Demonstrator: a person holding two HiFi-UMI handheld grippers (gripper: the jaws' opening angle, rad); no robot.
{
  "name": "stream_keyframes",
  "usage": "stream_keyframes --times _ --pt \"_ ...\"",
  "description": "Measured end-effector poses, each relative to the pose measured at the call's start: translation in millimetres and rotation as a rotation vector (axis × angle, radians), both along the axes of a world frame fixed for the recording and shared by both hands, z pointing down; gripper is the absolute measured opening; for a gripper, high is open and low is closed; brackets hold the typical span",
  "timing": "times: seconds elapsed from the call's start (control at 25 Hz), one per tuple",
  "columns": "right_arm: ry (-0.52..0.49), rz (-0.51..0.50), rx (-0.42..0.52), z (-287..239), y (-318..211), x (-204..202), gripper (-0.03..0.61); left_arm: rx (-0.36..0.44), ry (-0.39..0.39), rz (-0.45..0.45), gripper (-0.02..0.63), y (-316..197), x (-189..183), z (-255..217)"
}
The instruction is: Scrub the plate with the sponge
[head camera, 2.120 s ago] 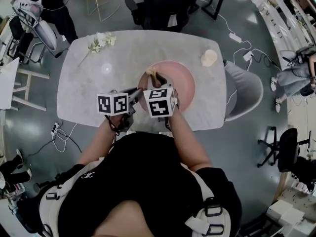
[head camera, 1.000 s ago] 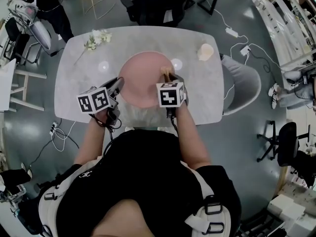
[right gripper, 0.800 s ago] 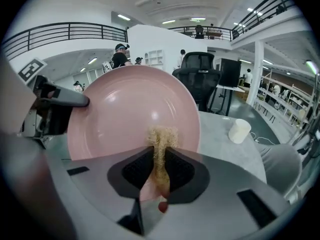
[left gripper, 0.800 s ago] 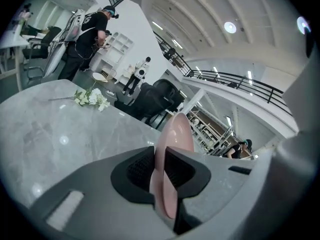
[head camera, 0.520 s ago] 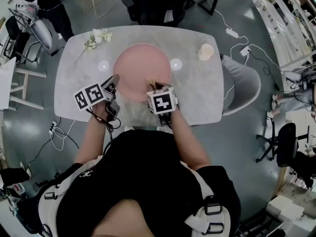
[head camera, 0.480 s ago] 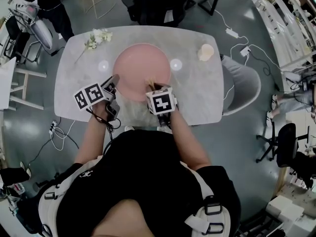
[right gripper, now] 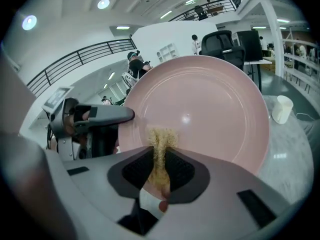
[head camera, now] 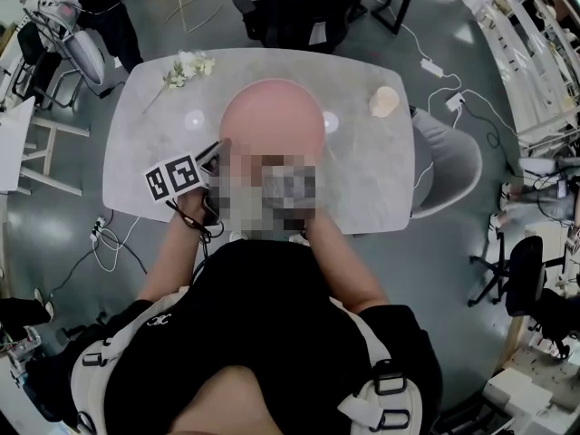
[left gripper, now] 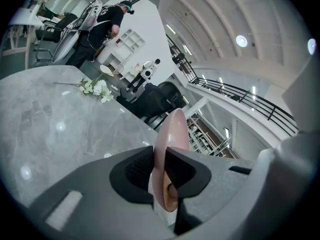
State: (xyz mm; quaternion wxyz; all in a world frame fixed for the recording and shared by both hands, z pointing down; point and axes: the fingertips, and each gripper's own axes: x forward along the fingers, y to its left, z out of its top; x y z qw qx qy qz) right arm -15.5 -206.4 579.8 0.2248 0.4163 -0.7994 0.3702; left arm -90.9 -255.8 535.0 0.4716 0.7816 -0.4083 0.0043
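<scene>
Pink plate [right gripper: 210, 109]: smooth, glossy, glazed look. Tan sponge [right gripper: 161, 140]: coarse, fibrous, matt. Grey worktop [left gripper: 50, 129]: polished, marble-veined, reflecting lamps.

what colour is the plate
Plain pink, no pattern. The plate shows best in the right gripper view.

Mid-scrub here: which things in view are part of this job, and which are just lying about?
In the job:
pink plate, clamped at its rim by the left gripper
sponge, gripped in the right gripper

Lying about:
cup and flowers on the table
office chair beyond the table
</scene>
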Motion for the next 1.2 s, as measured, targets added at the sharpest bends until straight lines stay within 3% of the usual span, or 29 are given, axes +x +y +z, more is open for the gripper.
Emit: stream_keyframes --times 0.16,0.4,0.68,0.8,0.96,1.2 --pt "-0.065 0.002 0.015 -14.2 -5.8 -7.1 0.072 0.018 -0.023 0.058 0.061 8.3 13.5 -1.6" --pt "-0.071 -0.007 0.078 -31.7 -16.0 -8.0 0.072 0.038 -0.064 0.135 0.061 21.1 31.0 -0.9" --pt "0.089 -0.055 0.173 -31.2 -19.1 -0.9 0.072 0.044 -0.129 0.214 0.061 29.8 37.5 5.4" --pt "0.085 -0.053 0.18 -32.7 -22.9 3.0 0.072 0.053 -0.146 0.251 0.061 32.6 39.2 6.0" --pt "0.068 -0.013 0.172 -34.8 -31.6 15.9 0.072 0.047 -0.15 0.278 0.063 37.0 40.2 7.0" --pt "0.076 0.073 0.18 -36.9 -41.8 37.9 0.072 0.045 -0.083 0.27 0.067 38.7 36.4 3.3"
